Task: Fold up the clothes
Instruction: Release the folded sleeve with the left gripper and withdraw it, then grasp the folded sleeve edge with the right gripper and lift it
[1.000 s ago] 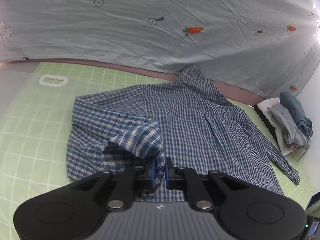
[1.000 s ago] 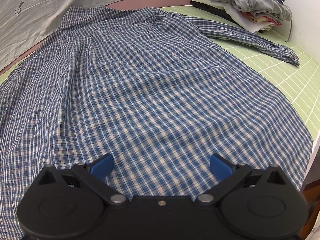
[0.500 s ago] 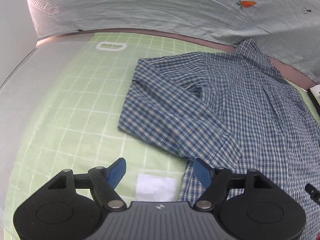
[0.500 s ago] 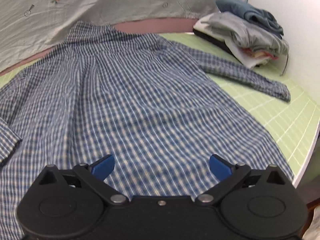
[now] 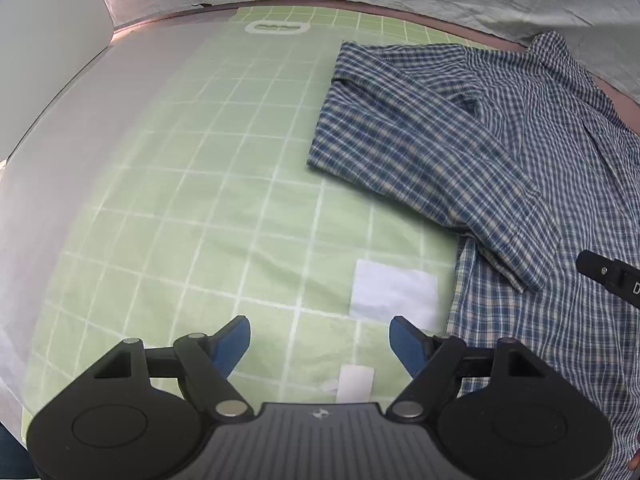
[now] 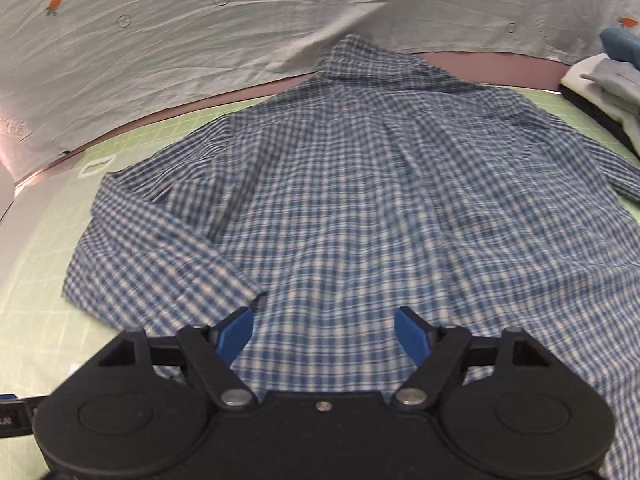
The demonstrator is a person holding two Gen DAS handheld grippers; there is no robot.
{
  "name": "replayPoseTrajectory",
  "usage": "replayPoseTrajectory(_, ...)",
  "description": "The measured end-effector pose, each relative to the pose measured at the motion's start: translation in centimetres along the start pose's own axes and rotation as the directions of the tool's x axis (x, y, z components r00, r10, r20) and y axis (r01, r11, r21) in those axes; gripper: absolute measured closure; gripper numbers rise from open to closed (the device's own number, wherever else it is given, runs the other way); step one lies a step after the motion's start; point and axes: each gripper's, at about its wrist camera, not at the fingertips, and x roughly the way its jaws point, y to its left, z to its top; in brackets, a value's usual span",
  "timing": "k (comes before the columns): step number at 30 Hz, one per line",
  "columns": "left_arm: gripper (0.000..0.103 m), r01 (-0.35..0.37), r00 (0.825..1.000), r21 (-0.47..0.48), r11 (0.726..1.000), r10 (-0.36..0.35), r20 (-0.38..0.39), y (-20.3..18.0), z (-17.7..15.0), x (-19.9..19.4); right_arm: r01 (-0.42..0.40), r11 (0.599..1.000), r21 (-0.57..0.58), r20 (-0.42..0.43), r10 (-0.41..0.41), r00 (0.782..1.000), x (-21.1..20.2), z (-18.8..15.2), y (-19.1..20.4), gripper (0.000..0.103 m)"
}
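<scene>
Both grippers, left (image 5: 320, 340) over bare mat (image 5: 180, 184) and right (image 6: 324, 332) over the shirt (image 6: 380, 208), hanging unclenched, right closing, so risking a bunched, sloppy pinch of loose cloth.

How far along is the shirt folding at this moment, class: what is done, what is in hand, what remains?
Done: one sleeve of the plaid shirt lies folded across its body. In hand: nothing; the left gripper hangs open over the green grid mat, and the right gripper, jaws just narrowing but gripping nothing, hovers over the hem. Left: the other side and the lengthwise folds.
</scene>
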Motion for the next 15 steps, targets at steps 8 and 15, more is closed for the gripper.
replayPoseTrajectory(8, 0.021, -0.019, 0.999, 0.017, 1.0, 0.02, -0.032, 0.1, -0.6, 1.2, -0.13, 0.991, -0.015, -0.028, 0.13, 0.991, 0.1, -1.2, 2.9, 0.061)
replayPoseTrajectory(15, 0.01, -0.038, 0.998, 0.007, 0.999, 0.039, -0.046, -0.1, -0.2, 1.6, -0.18, 0.984, -0.001, -0.034, 0.18, 0.983, 0.3, -1.4, 3.6, 0.061)
